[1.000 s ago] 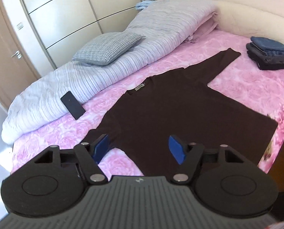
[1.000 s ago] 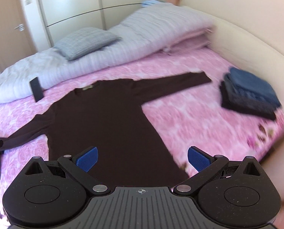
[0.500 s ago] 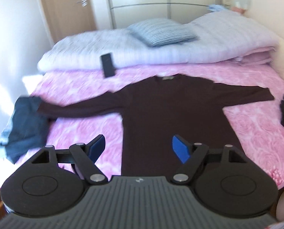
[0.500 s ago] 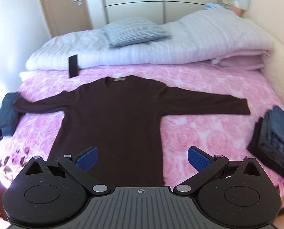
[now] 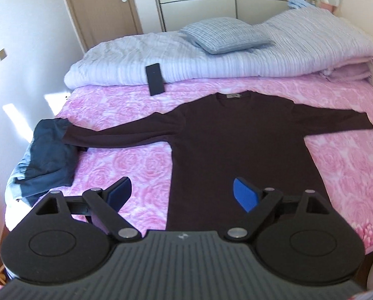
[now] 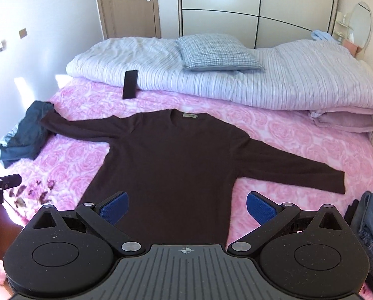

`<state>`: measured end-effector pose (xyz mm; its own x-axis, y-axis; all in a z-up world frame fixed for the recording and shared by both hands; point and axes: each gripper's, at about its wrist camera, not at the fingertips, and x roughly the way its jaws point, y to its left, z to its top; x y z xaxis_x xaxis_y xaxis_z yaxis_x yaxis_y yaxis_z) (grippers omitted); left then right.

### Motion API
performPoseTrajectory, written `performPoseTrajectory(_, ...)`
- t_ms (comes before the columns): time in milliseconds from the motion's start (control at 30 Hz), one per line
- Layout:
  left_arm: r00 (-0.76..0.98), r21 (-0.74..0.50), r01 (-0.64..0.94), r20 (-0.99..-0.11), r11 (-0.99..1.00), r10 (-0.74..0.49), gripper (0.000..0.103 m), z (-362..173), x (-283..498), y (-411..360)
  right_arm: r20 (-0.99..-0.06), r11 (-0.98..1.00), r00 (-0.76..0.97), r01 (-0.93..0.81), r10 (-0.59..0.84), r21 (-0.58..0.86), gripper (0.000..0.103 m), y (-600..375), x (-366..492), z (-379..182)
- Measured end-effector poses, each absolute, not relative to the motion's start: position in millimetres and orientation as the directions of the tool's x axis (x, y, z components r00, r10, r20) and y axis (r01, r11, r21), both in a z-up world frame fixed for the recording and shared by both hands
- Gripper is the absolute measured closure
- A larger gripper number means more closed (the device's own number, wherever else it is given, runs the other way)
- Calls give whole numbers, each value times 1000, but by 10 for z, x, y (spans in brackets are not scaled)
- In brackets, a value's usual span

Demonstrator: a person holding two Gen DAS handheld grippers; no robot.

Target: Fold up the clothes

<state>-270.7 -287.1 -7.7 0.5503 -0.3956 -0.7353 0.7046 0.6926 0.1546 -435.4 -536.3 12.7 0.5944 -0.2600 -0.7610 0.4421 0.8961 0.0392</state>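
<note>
A dark brown long-sleeved sweater [image 5: 236,145] [image 6: 176,155] lies flat on the pink rose-patterned bed cover [image 5: 126,165], front up, collar toward the pillows and both sleeves spread out sideways. My left gripper [image 5: 182,193] hovers over the hem's left part, its jaws opening, with nothing between them. Over the hem, my right gripper [image 6: 187,208] stands open and holds nothing. Neither gripper touches the cloth.
A crumpled blue garment [image 5: 46,157] [image 6: 23,135] lies at the bed's left edge by the sleeve end. Folded dark clothes [image 6: 369,230] are stacked at the right edge. A black phone [image 5: 156,78] leans on the striped duvet [image 6: 261,80], with a checked pillow [image 6: 219,52] on it.
Both views have swung and levelled, so the sweater now lies square with its collar away from me. The left jaws have widened. The sweater itself has not moved.
</note>
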Motion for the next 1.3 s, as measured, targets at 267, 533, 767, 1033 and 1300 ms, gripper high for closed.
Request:
performPoseTrajectory(267,510,143,740,-756,658,-410,17,-181,-2773,-3057,-795,876,552,479,-253,53,0,-5396,-4440,28)
performPoseTrajectory(533,500,145,752,-761,643,-414,17,-209,-2748,-3139,-808,859,533,507,-251,67,0,-5439,-4485,-20)
performPoseTrajectory(767,495,144,751,-768,644,-407,17,-230,-2736,-3130,-814,859,529,507,-241,75,0,-5452,-4461,-52)
performPoseTrajectory(1033,504,151,735,-773,661,-385,17,-254,-2695,-3039,-816,865,533,494,-222,87,0,-5405,-4416,-118)
performPoseTrajectory(1300,565,199,655,-770,729,-297,17,-246,-2477,-2624,-792,902,584,418,-176,108,0,-5280,-4201,-203)
